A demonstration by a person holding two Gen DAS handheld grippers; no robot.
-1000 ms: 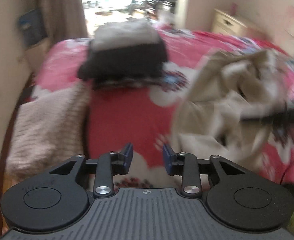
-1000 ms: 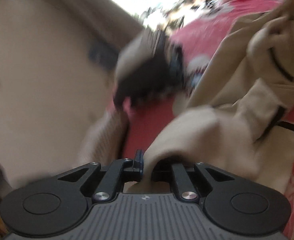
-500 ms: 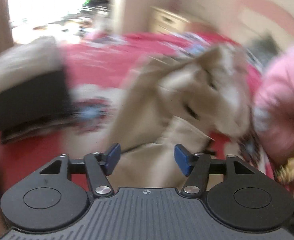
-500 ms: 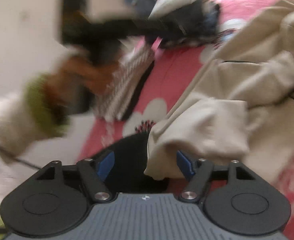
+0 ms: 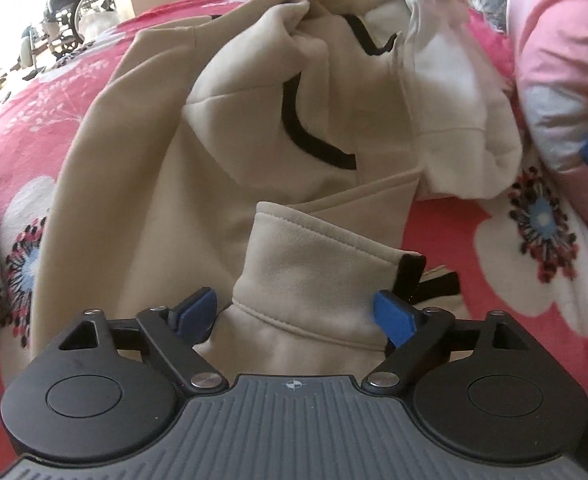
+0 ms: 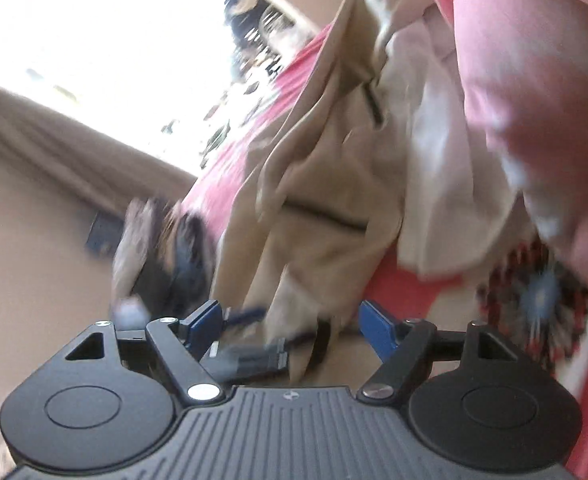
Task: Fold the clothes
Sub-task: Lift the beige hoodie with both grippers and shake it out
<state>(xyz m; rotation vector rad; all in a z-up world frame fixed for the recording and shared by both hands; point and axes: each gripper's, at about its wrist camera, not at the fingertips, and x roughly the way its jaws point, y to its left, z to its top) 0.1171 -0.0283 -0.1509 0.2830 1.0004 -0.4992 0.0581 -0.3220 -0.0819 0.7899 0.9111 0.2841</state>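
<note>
Left gripper (image 5: 294, 312), jaws opening, straddling the cuffed sleeve (image 5: 318, 272) of a crumpled beige fleece jacket with black trim (image 5: 198, 168) on a pink floral bedspread (image 5: 494, 240).

My left tongs (image 5: 296, 312): matte black body, a ribbed grey housing at the near edge bearing a small crosshair mark. Two round black discs flank it, each with a shallow circular recess. Black linkage arms pivot on silver screws, with smaller screws at the outer triangular cut-outs. The pads (image 5: 394, 316) are bright blue and wedge-shaped.

My right tongs (image 6: 290, 320): same build, black discs, ribbed grey housing with crosshair mark, silver pivot screws, blue pads (image 6: 376, 326). The picture is blurred, so finer markings cannot be confirmed.
</note>
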